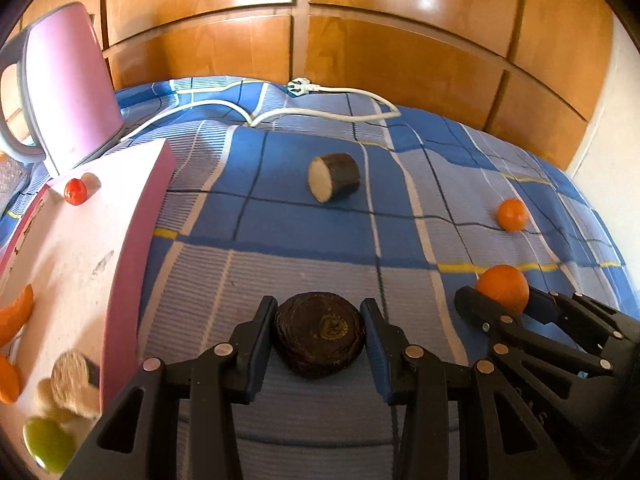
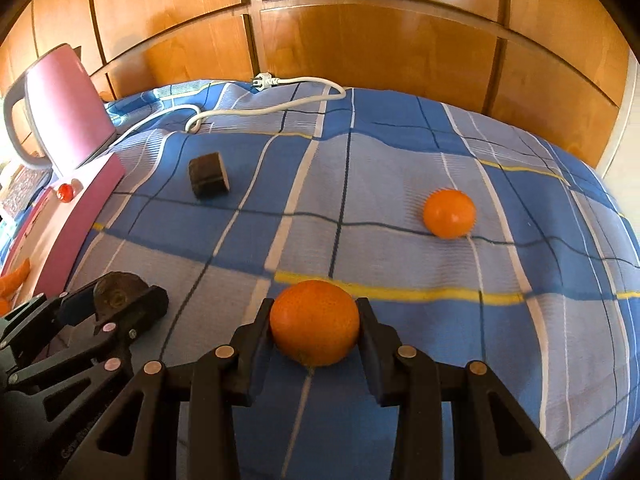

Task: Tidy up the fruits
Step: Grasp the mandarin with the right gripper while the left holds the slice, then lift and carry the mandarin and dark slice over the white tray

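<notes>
My left gripper point(image 1: 319, 318) is shut on a dark brown round fruit piece point(image 1: 320, 334), its pads pressed on both sides. In the right wrist view, my right gripper point(image 2: 315, 312) is shut on a large orange point(image 2: 315, 322). The two grippers are side by side, close over the blue checked bedspread point(image 1: 280, 232). A pink box point(image 1: 132, 240) at the left holds a red cherry fruit point(image 1: 75, 191), orange segments point(image 1: 18, 314), a green fruit point(image 1: 48, 444) and cream slices point(image 1: 72, 384). A brown cylinder piece point(image 1: 334, 177) with a cream cut face and a small orange point(image 2: 449, 213) lie loose on the bedspread.
A pink kettle point(image 1: 68, 88) stands behind the box at the far left. Its white cord and plug point(image 1: 320, 90) trail along the back of the bed. Wooden wardrobe doors point(image 1: 360, 40) close off the far side.
</notes>
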